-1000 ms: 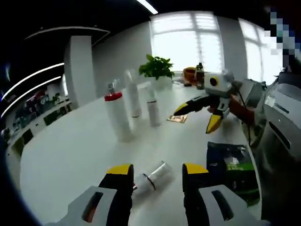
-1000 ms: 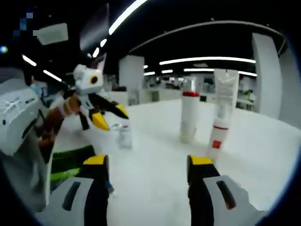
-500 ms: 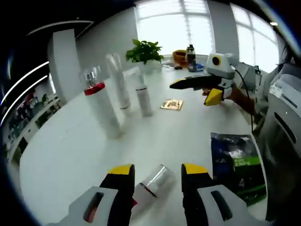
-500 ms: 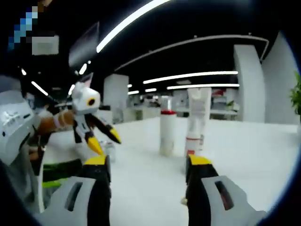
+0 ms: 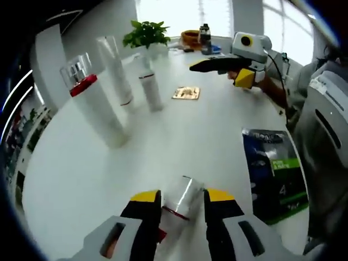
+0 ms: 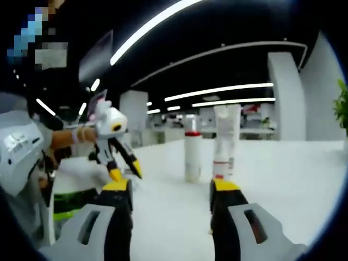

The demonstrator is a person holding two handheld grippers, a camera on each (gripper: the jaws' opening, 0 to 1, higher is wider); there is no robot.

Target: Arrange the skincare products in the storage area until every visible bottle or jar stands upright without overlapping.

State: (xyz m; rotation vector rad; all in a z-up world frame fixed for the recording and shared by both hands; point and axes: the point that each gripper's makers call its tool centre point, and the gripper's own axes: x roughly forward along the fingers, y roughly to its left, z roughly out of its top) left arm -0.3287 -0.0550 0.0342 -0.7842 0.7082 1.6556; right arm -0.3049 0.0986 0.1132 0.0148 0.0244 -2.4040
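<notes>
While it hangs low over the white table [image 5: 81, 168], the left gripper [image 5: 179, 199] has its yellow-tipped jaws on either side of a small clear bottle [image 5: 178, 201] that lies on its side; the jaws stand close beside the bottle, but I cannot tell whether they touch or clamp it. To the right of that bottle a dark packet with green print [image 5: 274, 174] lies flat on the table. Farther along, on the left, a tall white bottle with a red band and clear cap [image 5: 97, 106] stands upright, and beyond it a white tube [image 5: 116, 70] and a slimmer white bottle [image 5: 150, 87] also stand upright, apart from one another. A small square card [image 5: 186, 93] lies flat near the slim bottle. At the far side the right gripper [image 5: 228, 68] is held above the table by a hand, with a potted plant [image 5: 145, 33] behind. In the right gripper view, that gripper's own jaws [image 6: 171, 187] stand apart with nothing between them, and the left gripper [image 6: 122, 168] points down at the table.
</notes>
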